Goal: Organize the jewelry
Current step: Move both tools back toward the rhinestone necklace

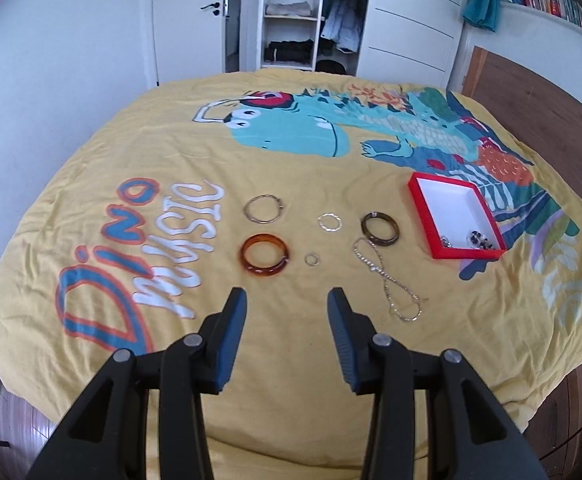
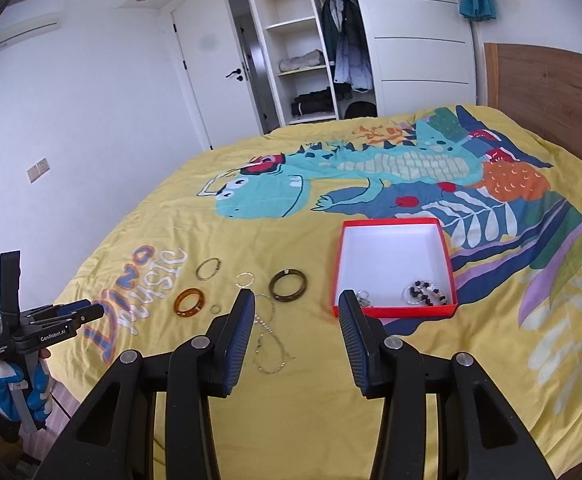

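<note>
On the yellow bedspread lie an amber bangle (image 1: pixel 265 257) (image 2: pixel 189 302), a thin metal bangle (image 1: pixel 263 209), a dark brown bangle (image 1: pixel 380 229) (image 2: pixel 289 286), a silver hoop (image 1: pixel 329 223), a tiny ring (image 1: pixel 312 259) and a silver chain (image 1: pixel 387 280) (image 2: pixel 271 344). To their right is a red box (image 1: pixel 451 204) (image 2: pixel 391 222), which holds a beaded piece (image 2: pixel 427 294) and a silver piece (image 2: pixel 365 298). My left gripper (image 1: pixel 287 298) (image 2: pixel 87 312) hovers open and empty short of the amber bangle, held by a gloved hand (image 2: pixel 11 380). My right gripper (image 2: pixel 297 300) is open and empty, above the chain and the box's near corner.
The bed's near edge drops to wooden floor (image 1: pixel 571 420) on both sides. A wooden headboard (image 2: pixel 551 88) runs along the right. An open wardrobe (image 2: pixel 311 52) and a white door (image 2: pixel 211 80) stand beyond the far end of the bed.
</note>
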`<state>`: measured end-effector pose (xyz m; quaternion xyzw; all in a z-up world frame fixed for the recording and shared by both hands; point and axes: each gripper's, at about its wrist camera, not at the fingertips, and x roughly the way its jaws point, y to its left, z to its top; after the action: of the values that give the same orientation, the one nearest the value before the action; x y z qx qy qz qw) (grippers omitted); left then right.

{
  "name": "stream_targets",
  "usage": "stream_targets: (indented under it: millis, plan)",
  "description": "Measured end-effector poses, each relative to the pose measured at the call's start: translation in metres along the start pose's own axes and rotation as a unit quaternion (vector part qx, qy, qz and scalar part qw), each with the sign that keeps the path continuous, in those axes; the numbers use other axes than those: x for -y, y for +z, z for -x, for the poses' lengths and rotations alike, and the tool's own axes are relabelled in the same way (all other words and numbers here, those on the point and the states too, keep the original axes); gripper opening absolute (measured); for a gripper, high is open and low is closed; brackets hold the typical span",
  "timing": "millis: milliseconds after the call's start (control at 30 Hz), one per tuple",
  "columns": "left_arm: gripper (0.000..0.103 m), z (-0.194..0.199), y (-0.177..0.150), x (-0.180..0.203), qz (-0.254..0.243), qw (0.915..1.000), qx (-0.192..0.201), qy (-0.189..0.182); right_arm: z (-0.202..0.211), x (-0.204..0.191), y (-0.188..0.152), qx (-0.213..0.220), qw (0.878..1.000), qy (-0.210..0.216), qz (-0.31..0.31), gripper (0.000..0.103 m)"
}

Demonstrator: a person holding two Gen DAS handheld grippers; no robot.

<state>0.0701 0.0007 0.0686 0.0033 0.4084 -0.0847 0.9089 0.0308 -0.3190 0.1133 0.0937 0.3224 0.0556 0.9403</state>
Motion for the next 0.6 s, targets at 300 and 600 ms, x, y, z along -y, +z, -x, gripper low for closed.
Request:
stream_targets:
  millis: [300,600]
  plan:
    - [0.04,0.034,-0.037,-0.035,0.024,0.9994,0.026,0.006,0.022,-0.028,-0.016,0.012,1.0,0.014,0.0,0.043]
    - [0.04,0.05,-0.061,-0.049,0.032,0.9991,0.026,0.007,0.036,-0.056,-0.025,0.022,0.999,0.022,0.015,0.045]
